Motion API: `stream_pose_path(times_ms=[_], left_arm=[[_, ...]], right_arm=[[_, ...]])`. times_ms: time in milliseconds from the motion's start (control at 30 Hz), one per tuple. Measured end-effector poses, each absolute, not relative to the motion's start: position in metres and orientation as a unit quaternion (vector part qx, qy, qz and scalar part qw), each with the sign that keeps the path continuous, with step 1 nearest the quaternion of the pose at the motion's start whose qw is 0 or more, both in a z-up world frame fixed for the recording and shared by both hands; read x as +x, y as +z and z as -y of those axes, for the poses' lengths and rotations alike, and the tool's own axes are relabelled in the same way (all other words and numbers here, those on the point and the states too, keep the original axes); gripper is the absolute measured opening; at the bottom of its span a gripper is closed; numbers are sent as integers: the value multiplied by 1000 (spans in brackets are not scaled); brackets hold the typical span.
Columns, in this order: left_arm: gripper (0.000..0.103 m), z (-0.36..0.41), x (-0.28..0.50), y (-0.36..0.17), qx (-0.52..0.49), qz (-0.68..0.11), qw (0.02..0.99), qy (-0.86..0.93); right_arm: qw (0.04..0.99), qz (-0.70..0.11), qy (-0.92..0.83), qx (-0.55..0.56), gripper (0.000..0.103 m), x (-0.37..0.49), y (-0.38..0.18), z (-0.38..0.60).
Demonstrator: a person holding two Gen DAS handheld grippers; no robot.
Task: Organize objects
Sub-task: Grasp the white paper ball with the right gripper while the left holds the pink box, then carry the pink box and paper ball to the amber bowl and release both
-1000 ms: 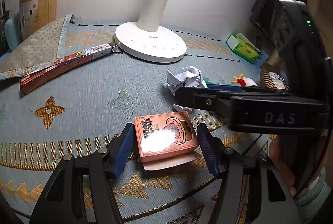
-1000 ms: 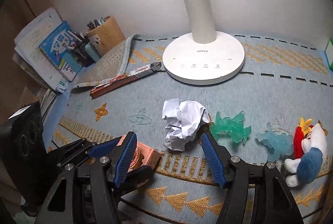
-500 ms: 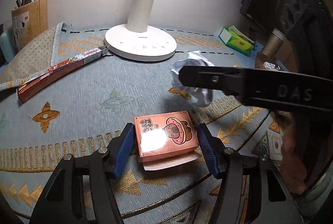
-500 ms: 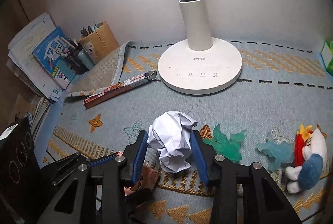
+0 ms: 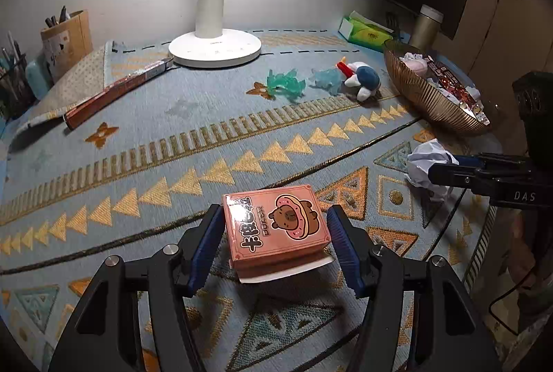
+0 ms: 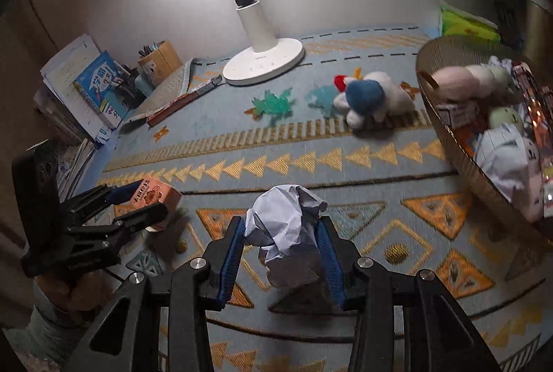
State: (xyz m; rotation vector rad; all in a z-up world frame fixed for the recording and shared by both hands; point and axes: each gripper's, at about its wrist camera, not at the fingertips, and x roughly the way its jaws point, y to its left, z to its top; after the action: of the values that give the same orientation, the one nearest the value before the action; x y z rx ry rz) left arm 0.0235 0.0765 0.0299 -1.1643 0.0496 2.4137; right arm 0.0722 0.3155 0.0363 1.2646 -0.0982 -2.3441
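Patterned cloth, left tool pinching pink box, right tool pinching crumpled paper

Right tongs clamp crumpled paper ball above patterned cloth; gold bowl at right.

Ahead of the left tool the lamp stands at the counter's back, bowl far right, pen holder far left.
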Motion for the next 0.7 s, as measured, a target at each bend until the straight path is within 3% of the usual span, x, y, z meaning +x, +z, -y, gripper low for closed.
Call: stream_pose_path(times_ms=[133, 400, 700], left_arm=[[59, -78, 28, 18, -425, -25, 214, 879], [59, -66, 24, 17, -426, 5, 197, 883], [59, -72, 26, 17, -425, -6, 199, 883]], right_arm=[[203, 30, -862, 464, 43, 86, 17, -328], [182, 3, -877, 444, 63, 105, 18, -326], [189, 71, -866, 457, 64, 100, 17, -330]])
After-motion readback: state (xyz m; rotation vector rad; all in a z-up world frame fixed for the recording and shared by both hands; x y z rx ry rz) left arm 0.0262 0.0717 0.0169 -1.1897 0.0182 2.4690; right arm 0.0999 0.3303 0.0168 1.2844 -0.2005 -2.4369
